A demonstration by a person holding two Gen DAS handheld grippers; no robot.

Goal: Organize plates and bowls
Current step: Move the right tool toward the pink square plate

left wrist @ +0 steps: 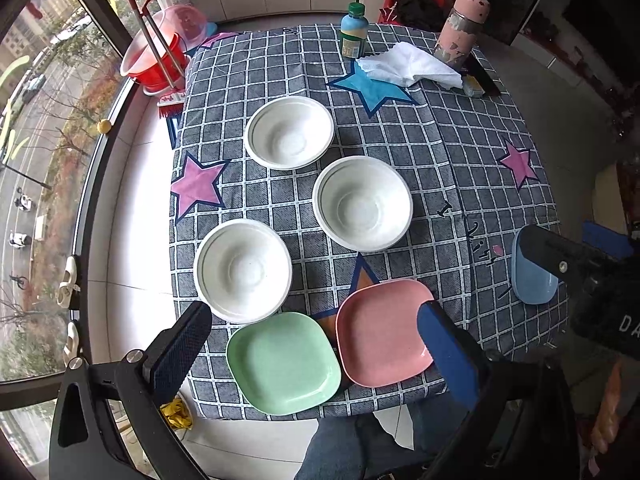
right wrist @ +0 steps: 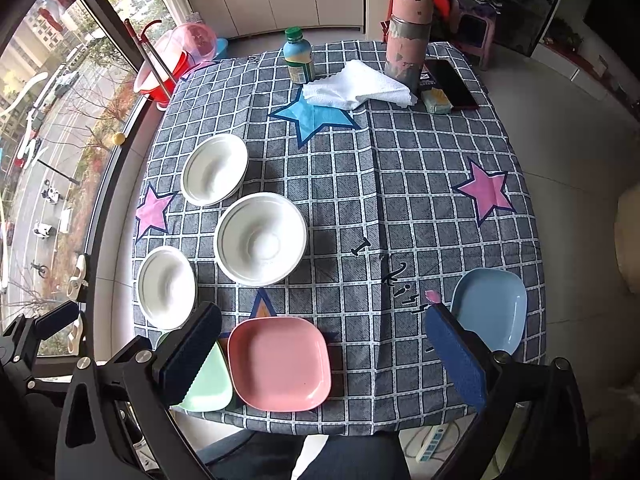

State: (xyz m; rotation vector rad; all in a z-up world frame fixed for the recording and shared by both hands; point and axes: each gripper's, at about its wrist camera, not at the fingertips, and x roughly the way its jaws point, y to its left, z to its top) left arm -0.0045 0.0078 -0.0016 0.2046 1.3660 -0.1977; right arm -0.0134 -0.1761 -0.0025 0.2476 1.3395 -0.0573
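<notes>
On the grey checked tablecloth three round white bowls sit apart: a far bowl, a middle bowl and a near bowl. The left gripper hangs above the near edge, jaws spread wide and empty, over the square mint-green plate and square pink plate. The right gripper, equally wide and empty, frames the pink plate; the square light-blue plate lies just beyond its right finger.

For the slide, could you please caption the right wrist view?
Open right gripper above a pink plate, between green plate and blue plate; three white bowls behind.
</notes>
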